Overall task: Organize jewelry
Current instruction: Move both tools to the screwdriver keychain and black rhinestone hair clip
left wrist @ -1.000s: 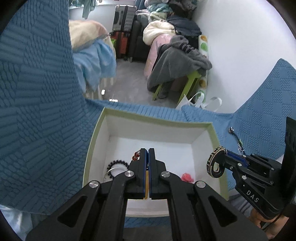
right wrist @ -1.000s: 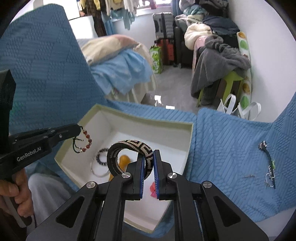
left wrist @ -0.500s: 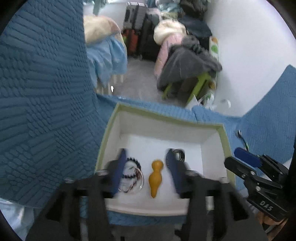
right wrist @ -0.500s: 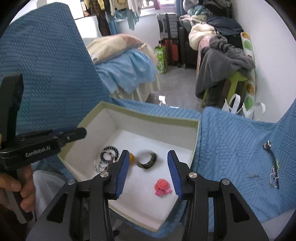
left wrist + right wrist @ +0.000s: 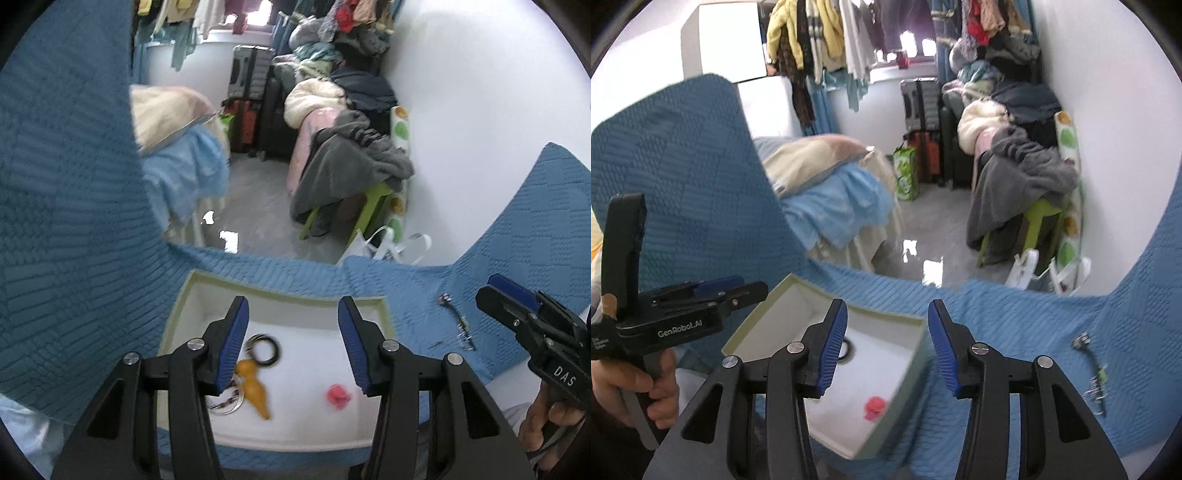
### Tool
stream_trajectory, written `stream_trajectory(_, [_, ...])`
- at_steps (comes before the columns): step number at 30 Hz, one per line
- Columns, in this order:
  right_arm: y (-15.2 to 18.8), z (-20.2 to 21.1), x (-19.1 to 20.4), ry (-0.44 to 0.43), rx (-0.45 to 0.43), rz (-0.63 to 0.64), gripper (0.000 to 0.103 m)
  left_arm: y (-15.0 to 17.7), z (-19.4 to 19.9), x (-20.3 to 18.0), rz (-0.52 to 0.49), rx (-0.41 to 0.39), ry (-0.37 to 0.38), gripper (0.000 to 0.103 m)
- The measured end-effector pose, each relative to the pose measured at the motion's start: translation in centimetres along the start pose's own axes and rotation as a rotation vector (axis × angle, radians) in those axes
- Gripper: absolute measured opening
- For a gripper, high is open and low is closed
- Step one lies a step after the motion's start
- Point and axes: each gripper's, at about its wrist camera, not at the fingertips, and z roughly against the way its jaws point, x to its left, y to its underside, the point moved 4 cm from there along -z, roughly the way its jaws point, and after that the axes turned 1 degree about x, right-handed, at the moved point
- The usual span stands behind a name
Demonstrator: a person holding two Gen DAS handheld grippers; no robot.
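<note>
My left hand-held gripper (image 5: 293, 341) is spread wide with nothing between its blue pads (image 5: 234, 341), and it hangs just above the near half of the white box (image 5: 181, 314). Right under its left finger lie a yellow gourd-shaped charm (image 5: 255, 389) and, touching it on the left, a thin ring with a reddish beaded strand (image 5: 227, 402), partly hidden by the finger. Just past the charm sits the dark patterned bangle (image 5: 264, 349). Below my right finger, well apart from those, rests a small pink piece (image 5: 338, 395).

My right hand-held gripper (image 5: 888, 341) is likewise spread and holds nothing. It hovers over the right wall of the box (image 5: 912, 363); the bangle (image 5: 846, 349) peeks out beside its left pad, and the pink piece (image 5: 874, 406) lies nearer me, between the fingers. To the left of it I see my other hand (image 5: 635, 391) gripping the left tool.

Off to the right of both, on the blue quilted cover (image 5: 1015, 343), lies a thin chain with small green beads (image 5: 1095, 376), well apart from the box (image 5: 458, 325).

Farther off are the grey floor (image 5: 934, 221), a bed with a light blue blanket (image 5: 842, 210), suitcases (image 5: 923, 122) and piled clothes (image 5: 1023, 162) against the white wall.
</note>
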Motion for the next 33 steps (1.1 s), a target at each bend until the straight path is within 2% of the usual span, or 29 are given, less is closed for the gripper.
stream_trajectory(7, [-0.3, 3.1, -5.4, 0.063, -0.041, -0.033, 0.044, -1.0, -1.1, -5.1, -0.033, -0.020, 0.065, 0.051])
stream_trajectory(20, [3.0, 5.8, -16.5, 0.184, -0.036, -0.128, 0.043, -0.3, -3.2, -12.6, -0.088, -0.033, 0.157, 0.051])
stream_trajectory(26, [4.9, 6.5, -20.5, 0.218, -0.022, -0.141, 0.043, 1.3, -5.7, -15.9, -0.118, 0.018, 0.202, 0.050])
stream_trajectory(30, [7.1, 5.5, -23.7, 0.242, 0.030, -0.154, 0.041, 3.0, -8.3, -17.9, -0.121, 0.078, 0.244, 0.048])
stream_trajectory(33, [9.2, 4.1, -25.8, 0.240, 0.086, -0.184, 0.035, 4.5, -10.6, -19.4, -0.138, 0.129, 0.271, 0.044])
